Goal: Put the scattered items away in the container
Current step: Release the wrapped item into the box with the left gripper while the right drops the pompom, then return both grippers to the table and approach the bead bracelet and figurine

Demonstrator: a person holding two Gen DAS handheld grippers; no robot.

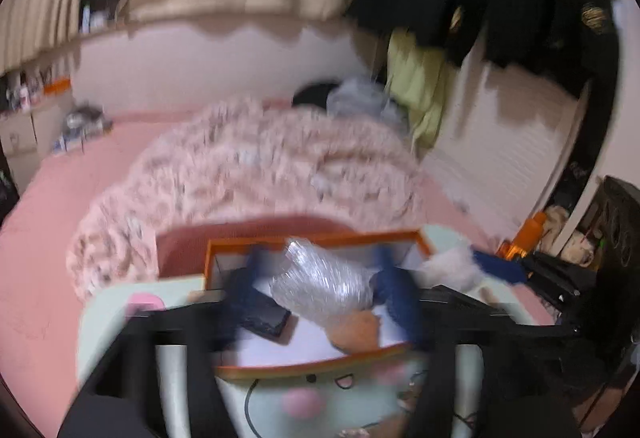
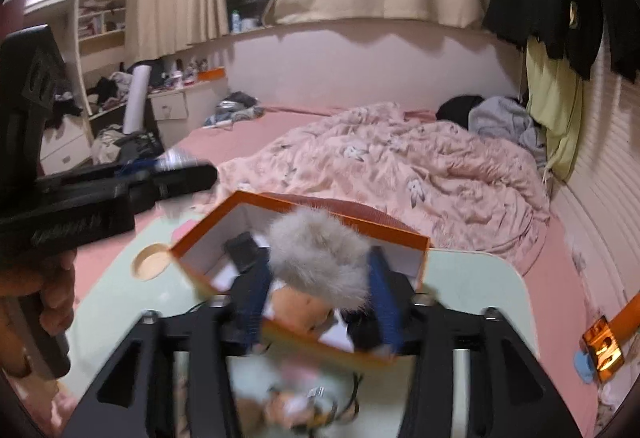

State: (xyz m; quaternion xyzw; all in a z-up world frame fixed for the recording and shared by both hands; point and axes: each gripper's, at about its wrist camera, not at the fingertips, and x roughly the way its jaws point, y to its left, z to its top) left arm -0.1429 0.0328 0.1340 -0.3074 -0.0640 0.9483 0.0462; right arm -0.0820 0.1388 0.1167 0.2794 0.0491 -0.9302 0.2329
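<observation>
L claw (image 1: 320, 290) & R claw (image 2: 318, 278): both clamped, angled down.

The left gripper (image 1: 320, 298) has a matte black angular frame with blue finger pads (image 1: 396, 290); the right gripper (image 2: 318, 298) matches, with silver screw heads; a bare-skinned hand (image 2: 48, 298) grips the black handle bearing embossed lettering.

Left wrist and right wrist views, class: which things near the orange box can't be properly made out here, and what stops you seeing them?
1. Left wrist view: motion blur smears the clear plastic bundle between the left gripper fingers; its contents are unreadable.
2. Right wrist view: the grey fur ball in the right gripper hides much of the orange box interior.
3. Right wrist view: blur and the gripper body obscure the small items on the table's near edge.
</observation>
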